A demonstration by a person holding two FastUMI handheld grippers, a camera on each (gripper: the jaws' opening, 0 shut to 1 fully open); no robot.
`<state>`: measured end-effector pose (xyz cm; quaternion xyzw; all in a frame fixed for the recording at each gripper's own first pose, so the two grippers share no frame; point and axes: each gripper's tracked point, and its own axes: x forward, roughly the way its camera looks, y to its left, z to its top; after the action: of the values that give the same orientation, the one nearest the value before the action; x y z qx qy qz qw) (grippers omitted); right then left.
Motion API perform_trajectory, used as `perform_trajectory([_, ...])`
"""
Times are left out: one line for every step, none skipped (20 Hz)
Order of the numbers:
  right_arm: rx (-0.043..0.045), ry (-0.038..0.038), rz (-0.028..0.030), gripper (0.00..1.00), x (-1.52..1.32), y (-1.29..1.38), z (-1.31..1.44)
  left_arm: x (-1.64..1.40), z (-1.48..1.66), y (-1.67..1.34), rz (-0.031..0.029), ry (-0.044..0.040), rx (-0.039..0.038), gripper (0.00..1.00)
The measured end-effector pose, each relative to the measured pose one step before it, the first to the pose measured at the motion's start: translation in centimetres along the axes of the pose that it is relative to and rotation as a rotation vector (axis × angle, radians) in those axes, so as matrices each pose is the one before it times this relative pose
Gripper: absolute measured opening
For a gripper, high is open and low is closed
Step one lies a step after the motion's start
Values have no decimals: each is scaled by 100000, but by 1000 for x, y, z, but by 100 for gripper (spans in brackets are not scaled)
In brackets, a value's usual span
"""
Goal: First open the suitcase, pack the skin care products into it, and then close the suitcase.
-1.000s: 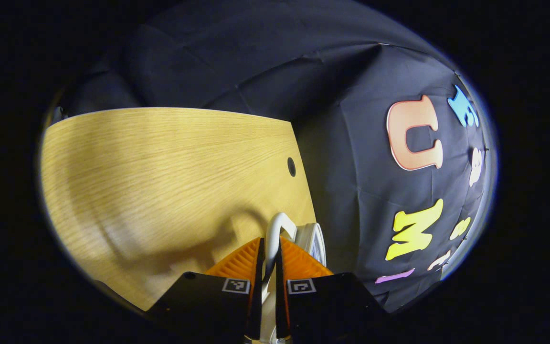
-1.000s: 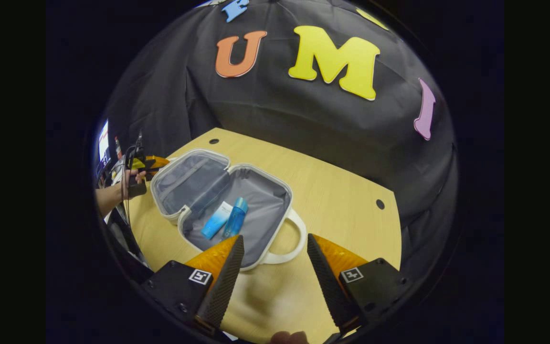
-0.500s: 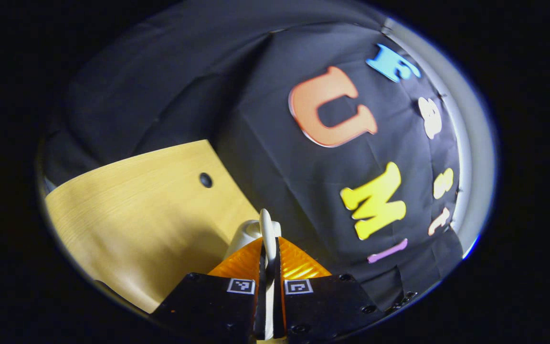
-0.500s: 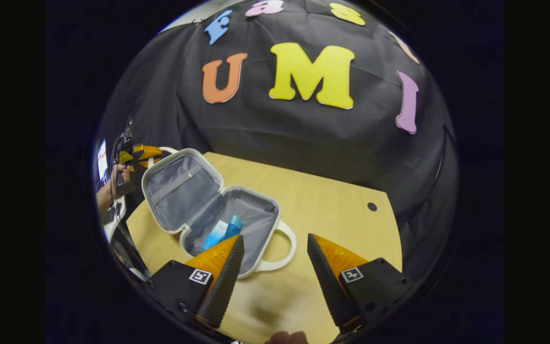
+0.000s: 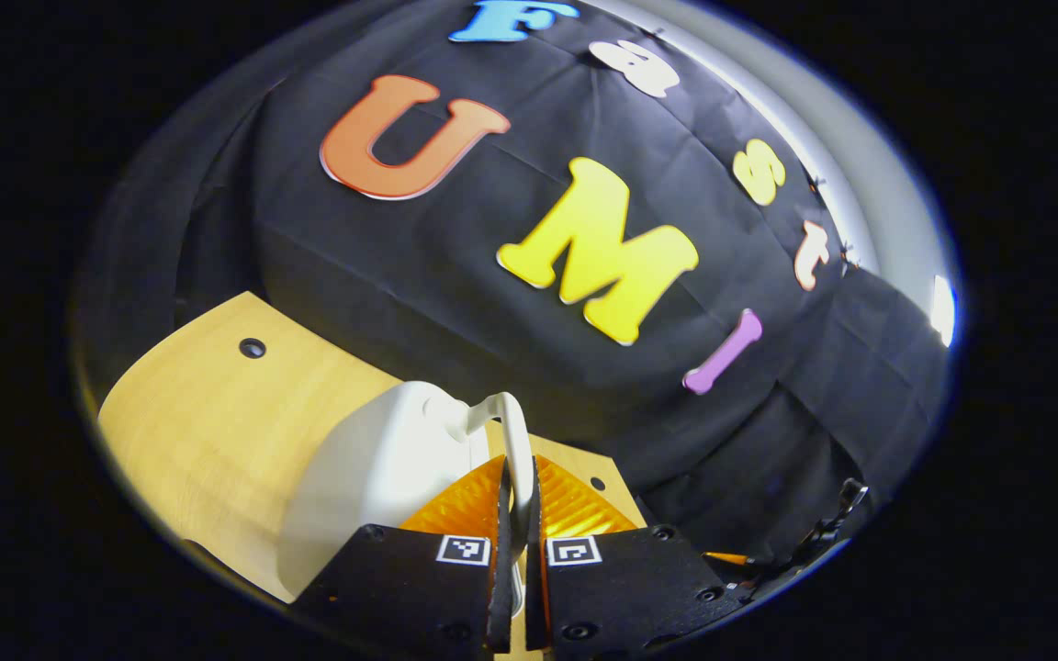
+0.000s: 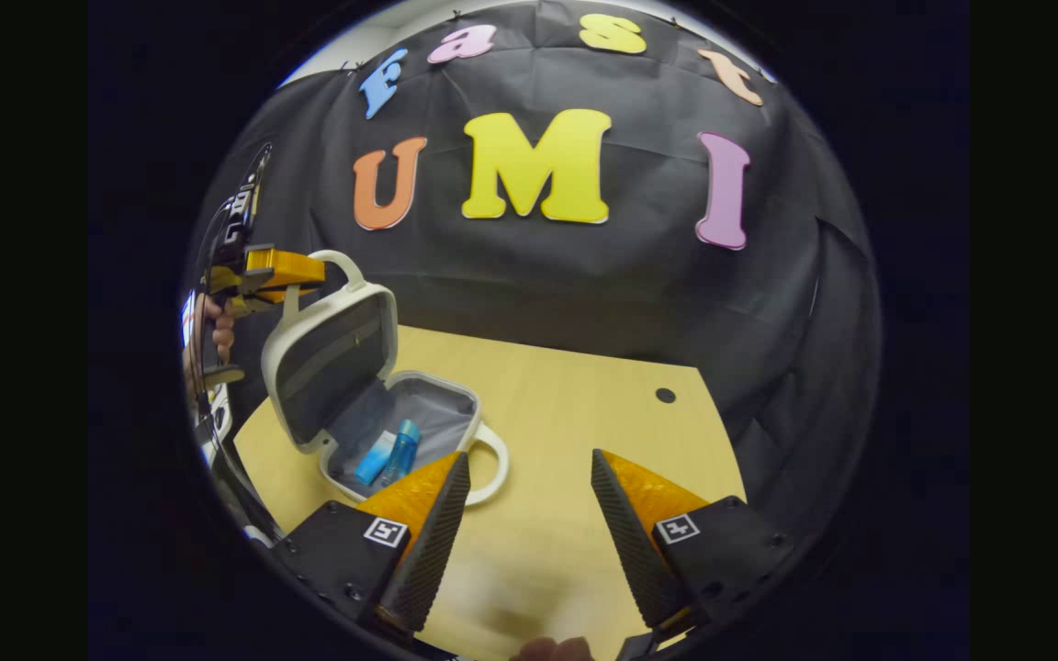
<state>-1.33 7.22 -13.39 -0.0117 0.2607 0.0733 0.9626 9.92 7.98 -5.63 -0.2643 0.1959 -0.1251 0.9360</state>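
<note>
Currently, left gripper view: the left gripper has its fingers pinched narrow on the white lid handle, which runs up between them in a thin arch. The lid shows its pale outer shell just left of the fingers, bulging toward the camera, with the wooden surface beyond it and a far corner of that surface just right of the fingers. So the lid lies ahead and to the left of the fingers, its handle edge uppermost.

Right gripper view: the suitcase sits near the left edge of the surface. Its base lies flat with the grey lining up; the lid stands roughly upright on the hinge side, interior facing the base. The left gripper grips the lid handle at the top. Two blue skin care products lie side by side in the base, long axes roughly parallel, running from hinge side toward the base handle, which points at the right gripper. That gripper's fingers are spread wide with nothing between them, hovering over bare surface just beside the base handle.

Judgement: closing turns on swinging the lid's handle edge down over the base toward the base handle; the left gripper is placed for it.
</note>
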Motion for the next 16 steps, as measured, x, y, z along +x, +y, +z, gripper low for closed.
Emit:
perform_trajectory([617, -40, -1821, 80, -340, -1295, -267, 1418, -1468, -1166, 351, 2855, 3184, 9])
perform_trajectory([778, 39, -2043, 80, -516, -1438, -240, 1342, -1347, -507, 827, 2128, 2855, 9])
perform_trajectory([953, 65, -2124, 79, -386, -1274, -265, 977, -1393, -746, 68, 1738, 2828, 9])
perform_trajectory([1045, 326, -2123, 79, -201, -1305, -254, 997, -1357, -634, -306, 2371, 2583, 8])
perform_trajectory([911, 681, -1753, 79, -218, -1245, -444, 774, -1455, -515, -335, 2562, 2376, 9])
perform_trajectory([731, 868, -1752, 77, -214, -1203, -459, 748, -1354, -496, -400, 2916, 2252, 9])
perform_trajectory([663, 918, -1416, 79, 18, -1074, -398, 953, -1538, -526, -259, 2877, 1977, 8])
perform_trajectory([433, 1278, -1234, 80, -53, -860, -351, 870, -1448, -398, 89, 3182, 1392, 9])
perform_trajectory([326, 861, -784, 80, 31, -876, -282, 936, -1312, -451, -140, 3341, 2056, 8])
perform_trajectory([85, 98, -881, 80, 44, -845, -12, 918, -1310, -382, 436, 3126, 1802, 8])
perform_trajectory([-158, 95, -829, 79, 118, -812, -13, 1194, -1142, -405, 698, 2809, 2098, 9])
perform_trajectory([225, 203, -643, 79, 74, -607, -58, 858, -1118, 30, 1527, 2709, 2199, 9])
perform_trajectory([631, 274, -389, 79, 215, -487, 51, 1008, -1169, 46, 2584, 2561, 3200, 9])
perform_trajectory([780, -115, -126, 79, 119, -299, 138, 778, -864, -167, 1768, 1861, 2935, 9])
perform_trajectory([581, -124, -377, 78, 150, -449, -37, 527, -881, -381, 1791, 1873, 2848, 9])
perform_trajectory([519, 287, 225, 78, 31, -310, -57, 503, -815, -185, 1850, 1731, 2434, 8])
